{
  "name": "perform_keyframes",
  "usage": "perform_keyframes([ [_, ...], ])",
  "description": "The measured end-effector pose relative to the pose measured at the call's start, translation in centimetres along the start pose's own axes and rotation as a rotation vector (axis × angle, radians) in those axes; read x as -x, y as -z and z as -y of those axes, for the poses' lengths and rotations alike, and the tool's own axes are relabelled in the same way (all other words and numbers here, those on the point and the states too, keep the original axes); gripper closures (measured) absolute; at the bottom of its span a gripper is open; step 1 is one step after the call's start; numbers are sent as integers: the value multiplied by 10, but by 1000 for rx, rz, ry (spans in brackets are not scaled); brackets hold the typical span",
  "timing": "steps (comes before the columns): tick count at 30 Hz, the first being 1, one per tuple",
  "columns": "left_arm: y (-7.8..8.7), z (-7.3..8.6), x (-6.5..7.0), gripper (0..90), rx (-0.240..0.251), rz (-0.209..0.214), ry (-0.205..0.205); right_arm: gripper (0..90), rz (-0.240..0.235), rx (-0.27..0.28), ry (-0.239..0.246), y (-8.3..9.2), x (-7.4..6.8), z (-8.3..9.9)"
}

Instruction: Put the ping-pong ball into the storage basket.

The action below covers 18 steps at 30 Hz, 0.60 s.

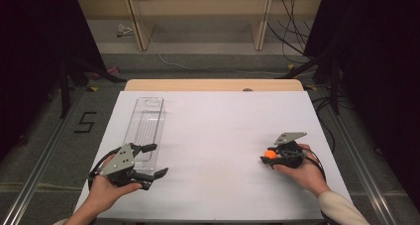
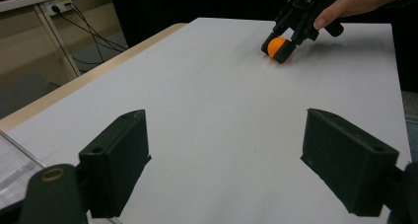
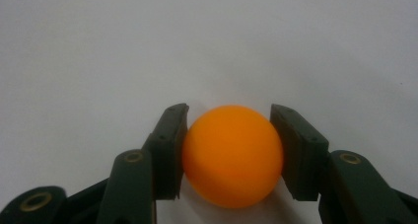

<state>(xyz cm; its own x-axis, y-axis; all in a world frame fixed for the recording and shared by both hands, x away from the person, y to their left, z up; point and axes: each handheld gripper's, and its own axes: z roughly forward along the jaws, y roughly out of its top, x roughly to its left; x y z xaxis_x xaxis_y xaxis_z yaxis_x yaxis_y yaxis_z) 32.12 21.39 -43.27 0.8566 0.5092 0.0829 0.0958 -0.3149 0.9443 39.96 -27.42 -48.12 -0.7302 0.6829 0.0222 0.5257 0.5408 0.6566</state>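
An orange ball (image 3: 232, 156) sits squeezed between the two black pads of my right gripper (image 3: 229, 152), which is shut on it low over the white table. In the high view the ball (image 1: 270, 154) and right gripper (image 1: 270, 155) are at the table's right side. From the left gripper view the ball (image 2: 277, 47) shows far off, pinched in that gripper (image 2: 279, 49). My left gripper (image 1: 154, 160) rests at the front left with its jaws wide open and nothing between them; its pads (image 2: 118, 165) frame bare table.
A long clear plastic tray (image 1: 146, 126) lies on the white table sheet (image 1: 218, 136) at the left, its near end beside the left gripper. Wooden table edge (image 1: 213, 84) at the back. Cables and shelf legs stand on the floor beyond.
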Motion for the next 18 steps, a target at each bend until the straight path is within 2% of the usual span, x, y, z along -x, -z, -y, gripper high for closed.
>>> perform_keyframes([
  [18, 0, 0, 0, 177, 0, 0, 0, 513, 6, 24, 5, 6, 0, -4],
])
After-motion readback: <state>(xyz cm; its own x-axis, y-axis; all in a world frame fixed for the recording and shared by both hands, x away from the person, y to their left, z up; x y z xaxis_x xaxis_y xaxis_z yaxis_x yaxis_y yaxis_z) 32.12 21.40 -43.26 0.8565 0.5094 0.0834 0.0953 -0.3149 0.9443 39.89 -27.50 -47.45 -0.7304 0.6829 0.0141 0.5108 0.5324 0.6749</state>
